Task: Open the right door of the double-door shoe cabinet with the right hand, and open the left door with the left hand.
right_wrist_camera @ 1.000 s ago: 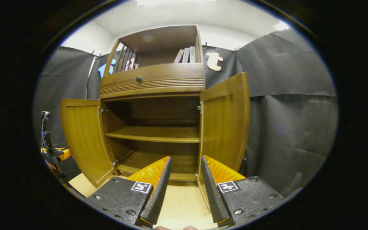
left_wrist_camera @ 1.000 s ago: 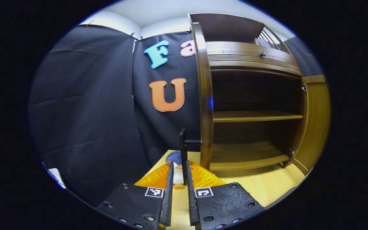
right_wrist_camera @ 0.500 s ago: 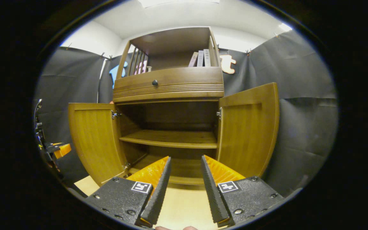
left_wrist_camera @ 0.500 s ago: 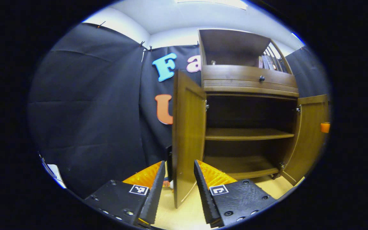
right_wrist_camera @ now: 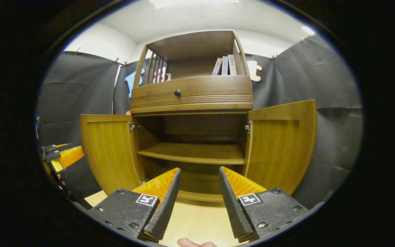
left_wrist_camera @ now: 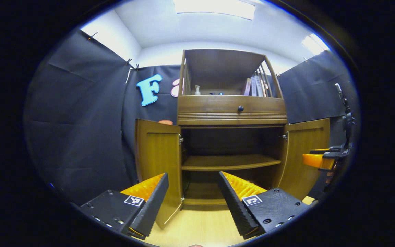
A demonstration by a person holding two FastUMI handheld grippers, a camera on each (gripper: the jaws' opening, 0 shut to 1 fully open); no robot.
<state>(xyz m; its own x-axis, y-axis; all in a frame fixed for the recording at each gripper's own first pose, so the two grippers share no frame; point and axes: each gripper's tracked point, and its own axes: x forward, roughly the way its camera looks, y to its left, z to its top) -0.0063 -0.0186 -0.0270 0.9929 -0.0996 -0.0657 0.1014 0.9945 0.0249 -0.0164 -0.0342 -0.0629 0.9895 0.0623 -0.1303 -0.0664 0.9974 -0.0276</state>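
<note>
Black cloth walls close in on both sides of my shoe cabinet (right_wrist_camera: 190,92), which sits centre frame in both views. I see its left door (right_wrist_camera: 110,151) and right door (right_wrist_camera: 279,144) swung wide, their free edges well apart, with the shelf (right_wrist_camera: 192,152) exposed between. My left gripper (left_wrist_camera: 192,197) and right gripper (right_wrist_camera: 197,195) hang before the opening, fingers apart, touching nothing, pale floor (right_wrist_camera: 197,223) beneath.

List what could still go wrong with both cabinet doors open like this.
1. The left door and right door stand swung out with nothing holding them; they might drift back.
2. The left tongs sit open close to the left door's edge; a careless sweep could knock it.
3. The books up top lean, so a bump to the cabinet might tip them.
</note>
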